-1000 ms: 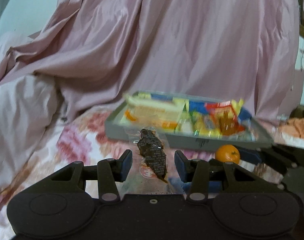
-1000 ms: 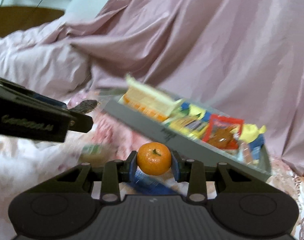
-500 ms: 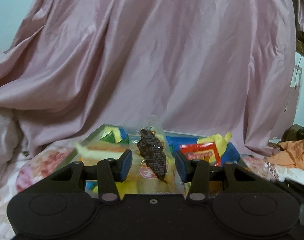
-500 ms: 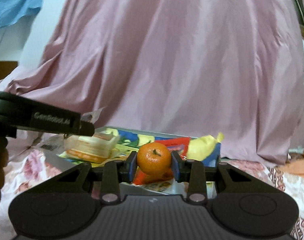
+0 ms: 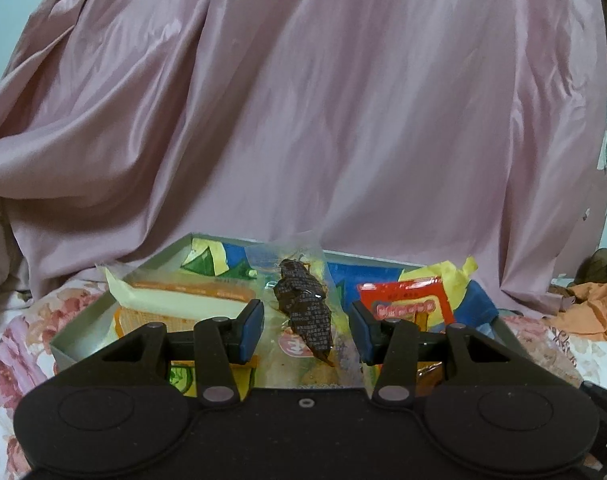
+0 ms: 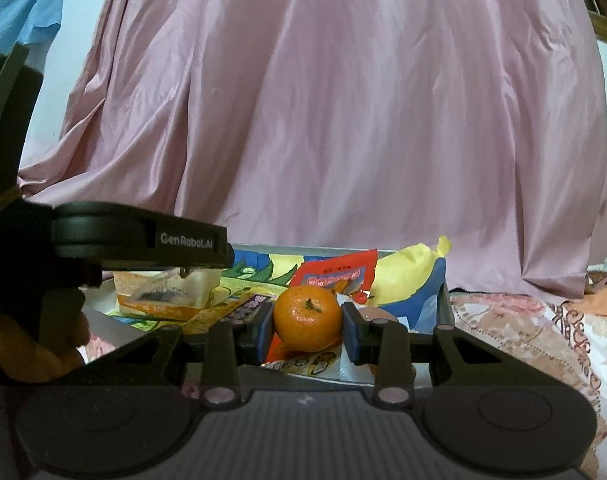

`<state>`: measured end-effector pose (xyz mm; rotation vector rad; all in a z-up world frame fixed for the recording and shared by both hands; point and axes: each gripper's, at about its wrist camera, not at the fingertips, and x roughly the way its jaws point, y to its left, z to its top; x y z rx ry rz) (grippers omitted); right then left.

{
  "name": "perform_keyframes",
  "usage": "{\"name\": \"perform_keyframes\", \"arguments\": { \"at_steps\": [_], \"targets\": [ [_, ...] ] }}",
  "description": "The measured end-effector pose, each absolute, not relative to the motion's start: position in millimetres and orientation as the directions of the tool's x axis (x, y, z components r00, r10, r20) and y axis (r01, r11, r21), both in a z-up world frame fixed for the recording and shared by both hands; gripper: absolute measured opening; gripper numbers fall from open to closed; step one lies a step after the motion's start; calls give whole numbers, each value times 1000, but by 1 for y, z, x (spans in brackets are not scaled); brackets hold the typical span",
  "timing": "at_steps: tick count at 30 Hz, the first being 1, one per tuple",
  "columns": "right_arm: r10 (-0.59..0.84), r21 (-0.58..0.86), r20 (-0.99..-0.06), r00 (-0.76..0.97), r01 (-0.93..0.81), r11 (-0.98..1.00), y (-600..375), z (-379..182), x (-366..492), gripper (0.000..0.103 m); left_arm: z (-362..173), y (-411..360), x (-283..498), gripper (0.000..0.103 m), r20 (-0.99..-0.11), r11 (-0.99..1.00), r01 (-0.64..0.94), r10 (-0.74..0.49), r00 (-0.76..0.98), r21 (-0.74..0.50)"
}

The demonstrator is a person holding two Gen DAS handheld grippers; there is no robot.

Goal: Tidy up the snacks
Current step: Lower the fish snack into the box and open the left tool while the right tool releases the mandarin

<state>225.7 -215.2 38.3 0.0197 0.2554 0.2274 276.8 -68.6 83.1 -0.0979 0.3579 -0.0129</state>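
My left gripper [image 5: 305, 331] holds a clear packet with a dark brown snack [image 5: 303, 309] between its blue pads, over the grey tray [image 5: 77, 336] of snacks. The pads stand apart from the dark piece, gripping the clear wrapper. My right gripper [image 6: 306, 327] is shut on a small orange [image 6: 306, 317], held over the same tray's [image 6: 443, 300] near edge. The left gripper also shows in the right wrist view [image 6: 143, 240], to the left, above the tray.
The tray holds a sandwich pack [image 5: 175, 300], a red sachet [image 5: 407, 300], yellow and blue packets [image 6: 407, 268]. It sits on a floral bedsheet [image 6: 523, 332]. A pink draped sheet [image 5: 303, 120] rises behind. Orange cloth [image 5: 591, 308] lies at the right.
Both grippers have moved forward over the tray with their items still held. The tray now lies directly beneath both, and the view has steadied.
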Motion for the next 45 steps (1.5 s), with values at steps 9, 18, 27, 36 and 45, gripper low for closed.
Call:
{"name": "perform_keyframes", "arguments": {
  "at_steps": [9,18,27,36,45],
  "targets": [
    [233,63,-262,936,-225,972,-216,36,228,40,77,-70,281,49,-367,995,-19,-18,930,-96],
    [241,68,-282,929,-232,970,-217,36,230,40,76,-68,283,50,-390,993,-28,-17,921,-111],
    [233,55,-281,931,-227,972,-216,36,229,45,76,-64,281,53,-404,989,-43,-18,914,-142],
    [222,49,-268,938,-217,975,-216,35,227,64,87,-59,270,81,-369,988,-44,-15,929,-151],
    [220,11,-207,953,-223,975,-212,42,214,92,101,-46,251,101,-333,983,-67,6,943,-173]
  ]
}}
